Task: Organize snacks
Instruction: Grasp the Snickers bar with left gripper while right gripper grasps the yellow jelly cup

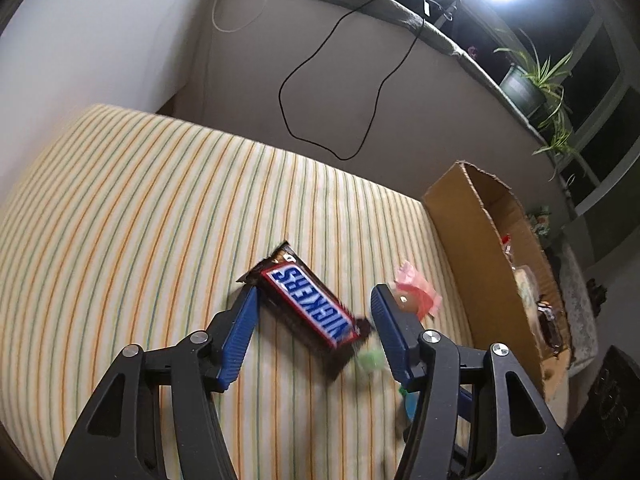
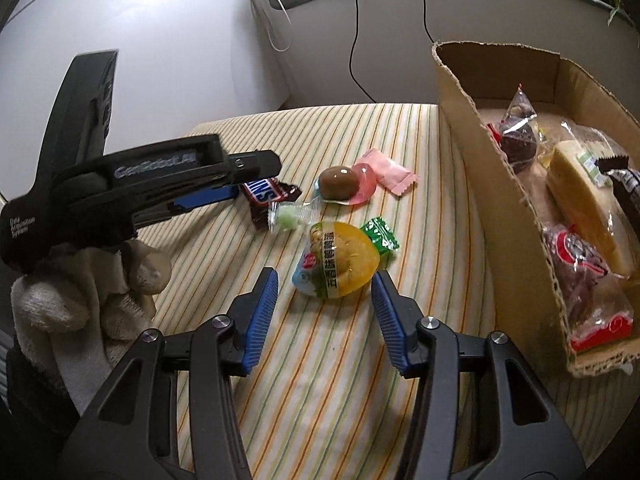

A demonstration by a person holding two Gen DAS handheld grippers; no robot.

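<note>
Now left tool (image 1: 314, 296) spread around Snickers bar (image 1: 310, 303); right tool (image 2: 324, 288) spread near yellow jelly cup (image 2: 340, 260).

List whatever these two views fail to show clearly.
- Left wrist view: the green candy is blurred and partly behind the Snickers bar.
- Left wrist view: the cardboard box shows mostly its wall; its contents are small and unclear.
- Right wrist view: the left hand-held gripper covers much of the bar, and its fingertips are hidden.
- Right wrist view: the box's right side is cut off.

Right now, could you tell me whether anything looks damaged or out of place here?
Yes: the cardboard box has a ragged, torn top edge. Otherwise, a Snickers bar and several small snacks lie loose on the striped cloth.
</note>
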